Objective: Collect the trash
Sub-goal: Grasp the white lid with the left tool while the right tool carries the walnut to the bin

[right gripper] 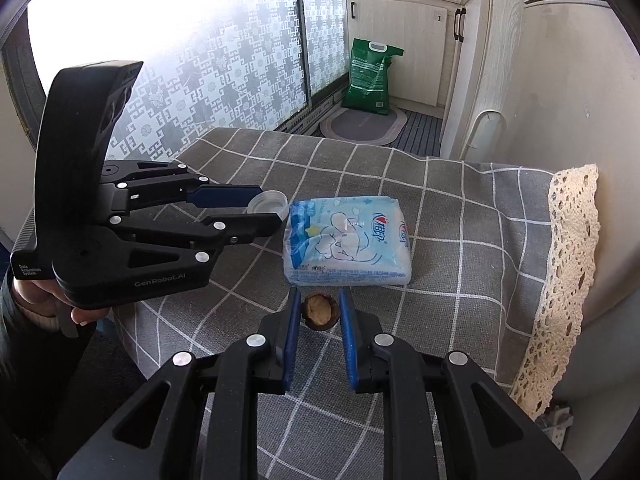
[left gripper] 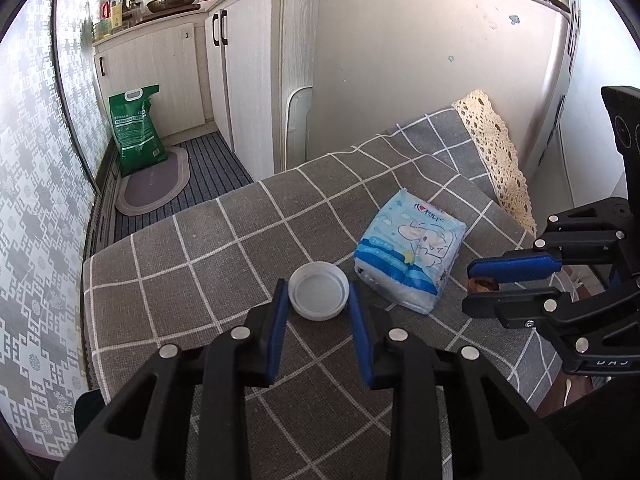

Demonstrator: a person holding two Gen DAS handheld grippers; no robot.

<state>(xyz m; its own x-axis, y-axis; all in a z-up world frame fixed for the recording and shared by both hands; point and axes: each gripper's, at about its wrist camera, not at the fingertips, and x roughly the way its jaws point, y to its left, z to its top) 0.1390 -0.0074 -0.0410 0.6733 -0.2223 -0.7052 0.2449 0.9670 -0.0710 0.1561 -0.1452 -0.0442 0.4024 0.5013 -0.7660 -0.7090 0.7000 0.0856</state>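
A white plastic cap [left gripper: 319,296] sits between the blue pads of my left gripper [left gripper: 319,292], which touch its rim on both sides. From the right wrist view the cap [right gripper: 267,203] looks tilted in the left gripper [right gripper: 270,206], just above the grey checked cloth [right gripper: 460,260]. My right gripper [right gripper: 320,300] is shut on a brown walnut shell [right gripper: 322,312], which is also seen as a brown lump [left gripper: 484,284] in the right gripper [left gripper: 468,286]. A blue tissue pack [left gripper: 412,248] lies on the cloth between the two grippers.
The cloth-covered table ends in a lace trim [right gripper: 572,280] against a white appliance [left gripper: 420,80]. Beyond the table a green sack [left gripper: 138,128] stands on a floor mat [left gripper: 154,184] by cream cabinets [left gripper: 240,80]. A person's hand [right gripper: 40,296] holds the left gripper.
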